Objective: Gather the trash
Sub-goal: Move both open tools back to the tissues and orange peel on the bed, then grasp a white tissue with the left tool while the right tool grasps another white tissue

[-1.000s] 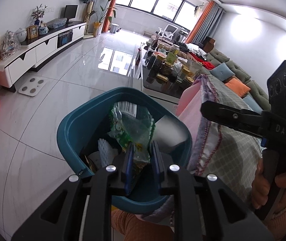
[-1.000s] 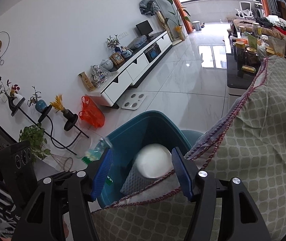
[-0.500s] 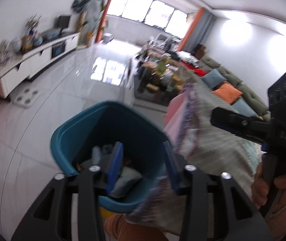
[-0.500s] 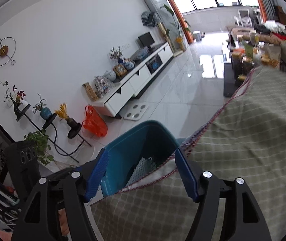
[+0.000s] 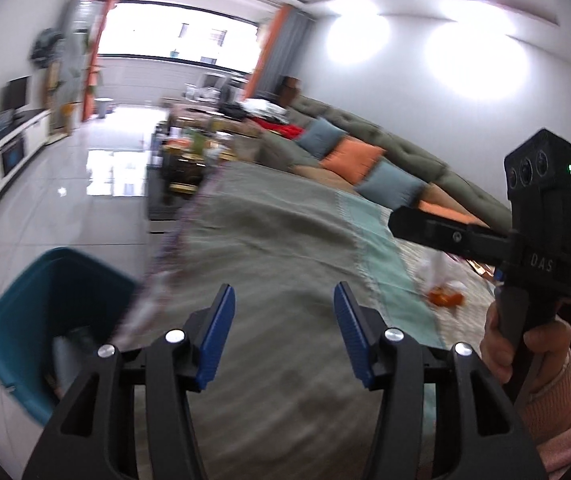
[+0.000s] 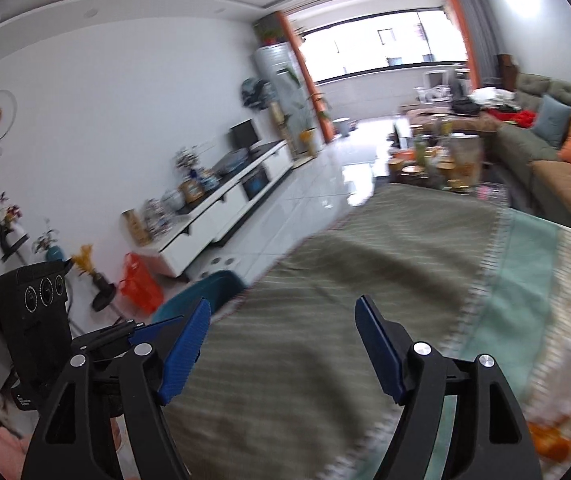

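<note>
Beside the table's edge (image 5: 173, 236), bin (image 5: 17, 304); both tools (image 5: 281, 332) (image 6: 281, 344) gape over cloth.

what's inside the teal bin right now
In the left wrist view the teal bin shows only a blurred pale grey item near its wall. The tablecloth edge covers the rest, so other contents cannot be seen.

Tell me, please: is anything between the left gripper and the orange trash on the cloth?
Nothing visible stands in the way. The left gripper is open and empty above the green cloth, and the orange trash lies to its right on bare cloth. The right gripper hangs higher, above that stretch.
</note>
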{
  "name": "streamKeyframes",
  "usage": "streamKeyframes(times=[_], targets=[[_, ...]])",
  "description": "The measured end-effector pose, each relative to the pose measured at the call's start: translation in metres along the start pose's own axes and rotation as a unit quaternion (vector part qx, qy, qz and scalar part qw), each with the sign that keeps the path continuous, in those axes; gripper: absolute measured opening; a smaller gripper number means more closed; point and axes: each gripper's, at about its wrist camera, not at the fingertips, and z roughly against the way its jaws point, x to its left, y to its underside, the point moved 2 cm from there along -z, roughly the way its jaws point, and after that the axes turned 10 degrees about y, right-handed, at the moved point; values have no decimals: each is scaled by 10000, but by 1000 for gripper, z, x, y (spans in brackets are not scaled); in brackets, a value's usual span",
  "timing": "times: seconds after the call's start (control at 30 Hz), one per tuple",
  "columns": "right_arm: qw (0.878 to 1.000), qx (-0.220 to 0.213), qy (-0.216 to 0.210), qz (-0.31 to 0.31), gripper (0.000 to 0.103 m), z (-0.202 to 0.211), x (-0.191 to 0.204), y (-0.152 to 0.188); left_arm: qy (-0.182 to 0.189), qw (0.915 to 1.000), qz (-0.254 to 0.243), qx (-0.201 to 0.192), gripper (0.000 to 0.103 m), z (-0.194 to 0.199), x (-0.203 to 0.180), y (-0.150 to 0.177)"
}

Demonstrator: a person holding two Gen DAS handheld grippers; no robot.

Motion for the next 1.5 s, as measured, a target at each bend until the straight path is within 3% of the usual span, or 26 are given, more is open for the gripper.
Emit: streamKeyframes(times=[0.27,0.5,0.83,1.13,1.23,1.3,1.33,1.4,1.47,1.5], targets=[[9931,-264,951,-634,75,54,-84,22,881,9931,-474,617,53,-66,-60,6],[9782,-405,1618,-1239,74,84,-150,39,1309,9824,-892,987,53,-115,-107,5],[9623,-396,2109,-1670,74,101,-203,55,1488,9727,-1152,1360,53,-175,-146,-3],[9564,-3,2223,-1895,74,76,-240,56,1415,9682,-1181,1689,52,-220,-159,-6],[9561,209,2226,-1896,74,63,-247,55,1429,9670,-1066,1820,43,-232,-156,-8],[9563,365,2178,-1915,69,54,-252,55,1472,9652,-944,1944,26,-240,-153,-7],[9562,427,2169,-1916,66,51,-253,56,1504,9643,-869,1999,23,-244,-151,-6],[9565,545,2131,-1917,50,46,-254,58,1577,9630,-743,2054,10,-248,-148,-5],[9569,582,2135,-1880,44,46,-251,60,1563,9641,-713,2023,9,-248,-145,-5],[9570,573,2145,-1868,35,47,-250,60,1563,9650,-709,1984,9,-247,-144,-6]])
